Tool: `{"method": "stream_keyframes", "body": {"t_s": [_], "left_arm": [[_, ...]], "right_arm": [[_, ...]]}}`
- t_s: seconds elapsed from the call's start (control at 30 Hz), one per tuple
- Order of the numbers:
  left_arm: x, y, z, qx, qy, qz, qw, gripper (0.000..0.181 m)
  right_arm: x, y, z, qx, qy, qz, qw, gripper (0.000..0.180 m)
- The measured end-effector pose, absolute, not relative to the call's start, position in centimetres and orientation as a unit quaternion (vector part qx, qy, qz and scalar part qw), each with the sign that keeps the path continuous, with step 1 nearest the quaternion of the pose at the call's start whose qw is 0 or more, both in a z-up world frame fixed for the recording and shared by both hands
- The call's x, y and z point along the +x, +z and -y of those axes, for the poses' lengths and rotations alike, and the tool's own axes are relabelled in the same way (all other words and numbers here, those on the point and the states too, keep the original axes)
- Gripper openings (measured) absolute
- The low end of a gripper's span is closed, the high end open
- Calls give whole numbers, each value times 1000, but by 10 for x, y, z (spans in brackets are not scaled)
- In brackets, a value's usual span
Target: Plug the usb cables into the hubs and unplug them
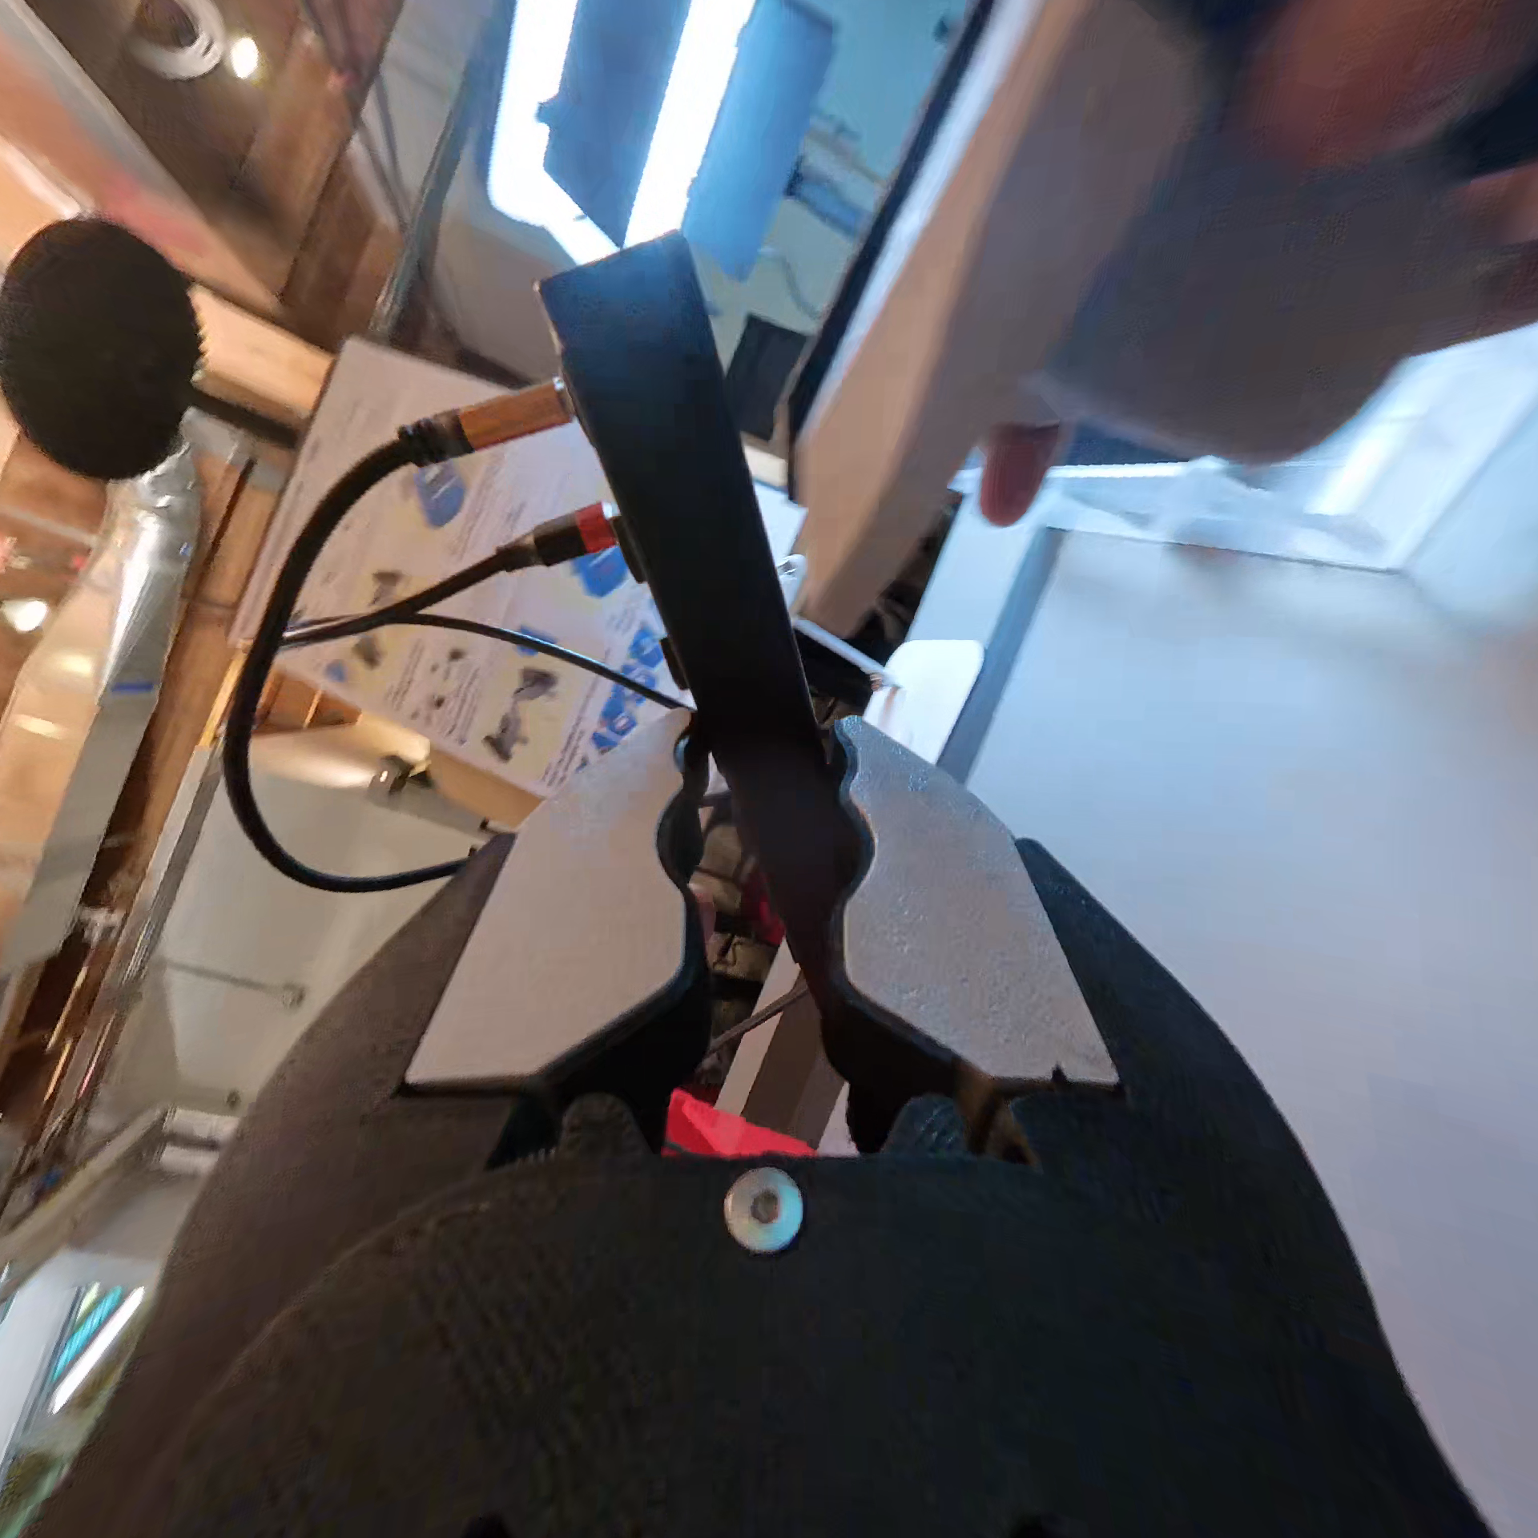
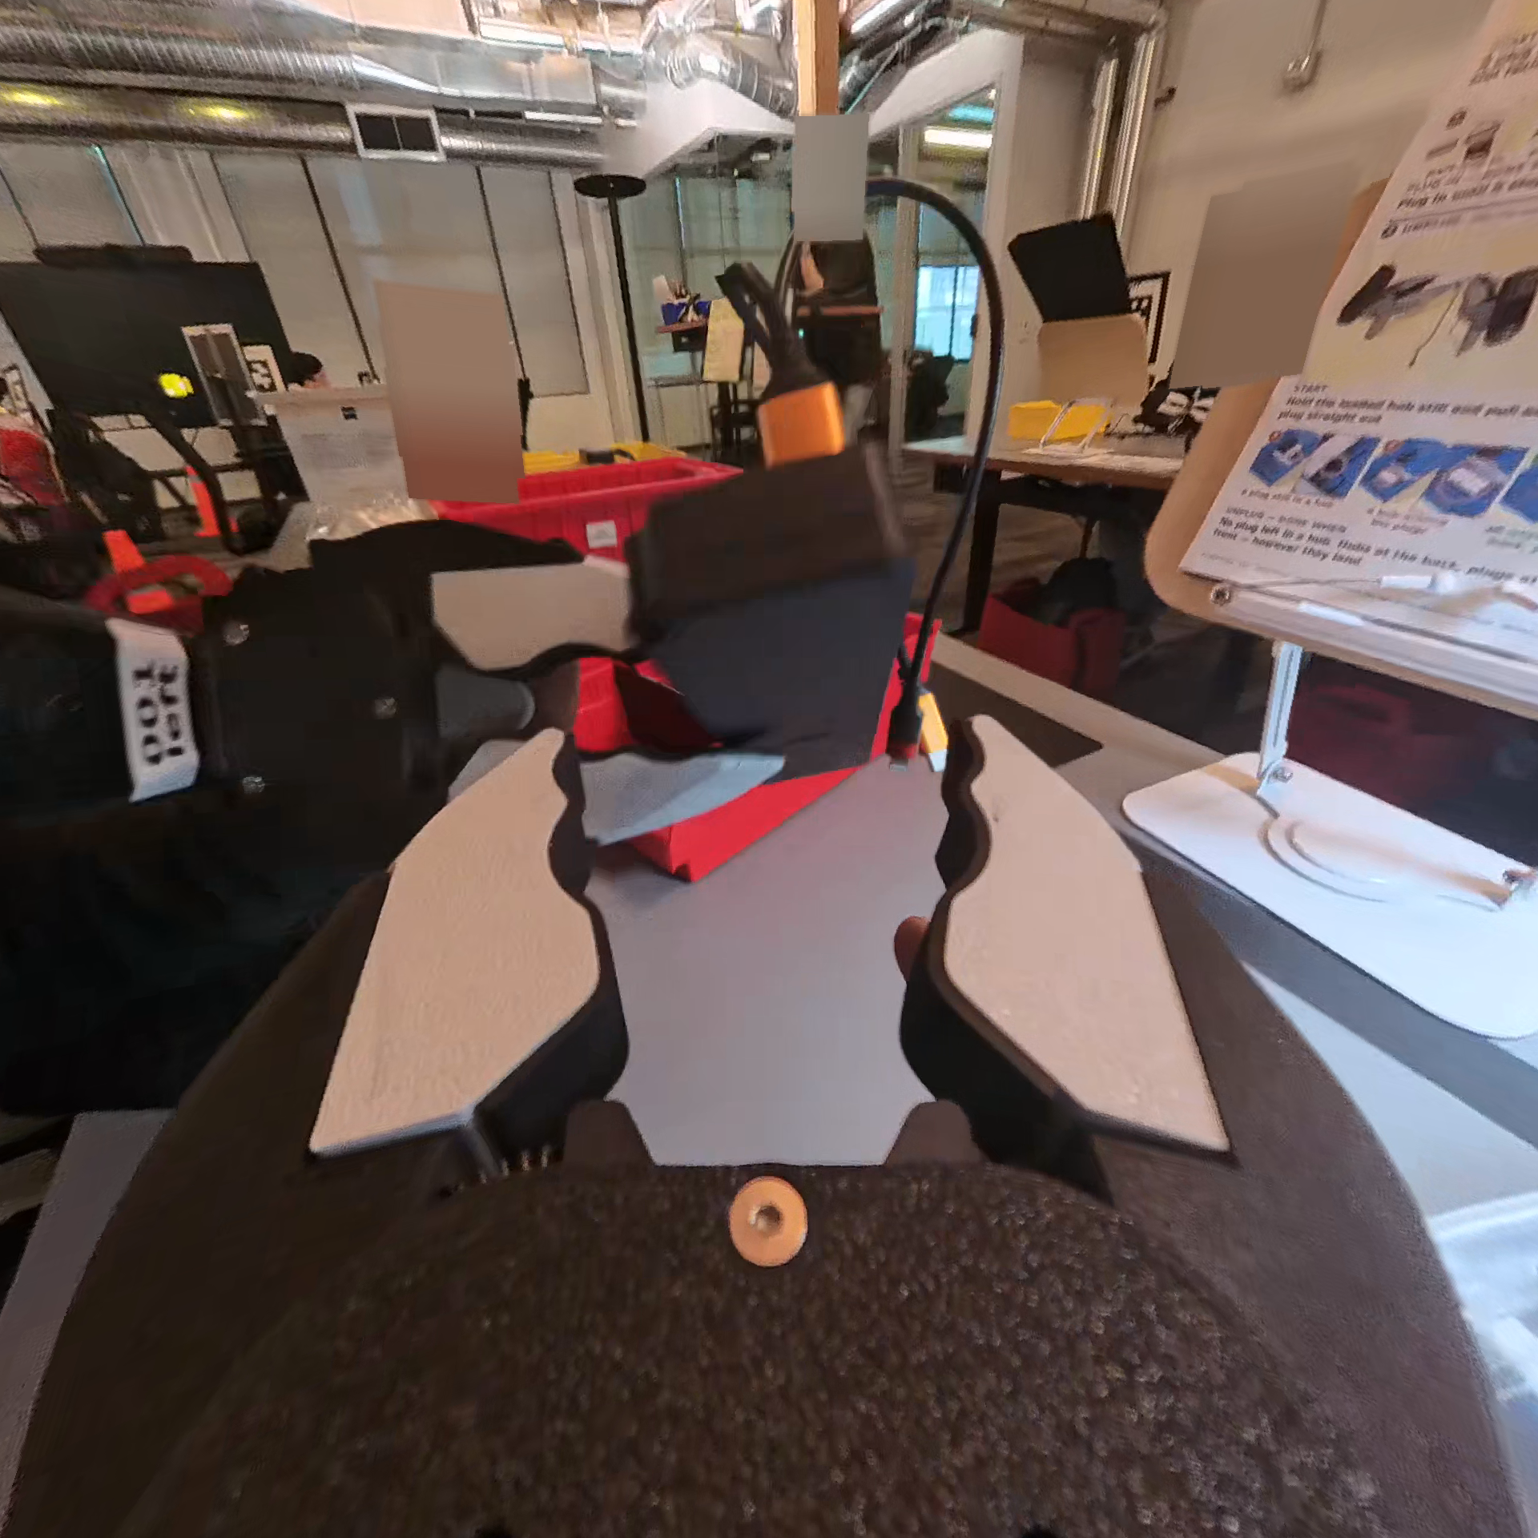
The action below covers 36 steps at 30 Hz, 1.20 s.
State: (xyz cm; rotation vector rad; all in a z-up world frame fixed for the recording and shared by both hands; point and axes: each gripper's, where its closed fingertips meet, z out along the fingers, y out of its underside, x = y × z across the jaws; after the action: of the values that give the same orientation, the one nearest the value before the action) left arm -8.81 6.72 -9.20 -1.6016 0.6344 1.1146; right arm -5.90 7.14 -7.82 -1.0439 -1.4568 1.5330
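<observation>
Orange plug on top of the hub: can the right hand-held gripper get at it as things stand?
Probably yes. The right hand-held gripper is open and empty, and the orange plug sticks up from the hub, clear of the left hand-held gripper holding the hub from the side. Only its own cable arcs nearby.

Printed text on instruction sheet [image 2: 1365, 466] & hand-held gripper's white tag [image 2: 158, 716].

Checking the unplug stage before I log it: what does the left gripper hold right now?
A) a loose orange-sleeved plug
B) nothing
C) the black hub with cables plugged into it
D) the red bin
C: the left gripper is shut on the black hub, with the orange-sleeved plug and the red-sleeved plug seated in its side.
</observation>
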Motion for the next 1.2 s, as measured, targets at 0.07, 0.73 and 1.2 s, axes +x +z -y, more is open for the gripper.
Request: {"method": "stream_keyframes", "body": {"t_s": [0.07,0.73,1.2], "left_arm": [[-72,-115,-67,-677,434,-303,511,27],[-45,3,-12,-640,137,-242,716,49],[-21,-13,-24,-638,211,-228,705,49]], "right_arm": [[-57,-95,-69,-401,599,591,362,80],[-15,35,-67,-216,464,662,548,57],[16,43,-92,-397,413,507,644,57]]}}
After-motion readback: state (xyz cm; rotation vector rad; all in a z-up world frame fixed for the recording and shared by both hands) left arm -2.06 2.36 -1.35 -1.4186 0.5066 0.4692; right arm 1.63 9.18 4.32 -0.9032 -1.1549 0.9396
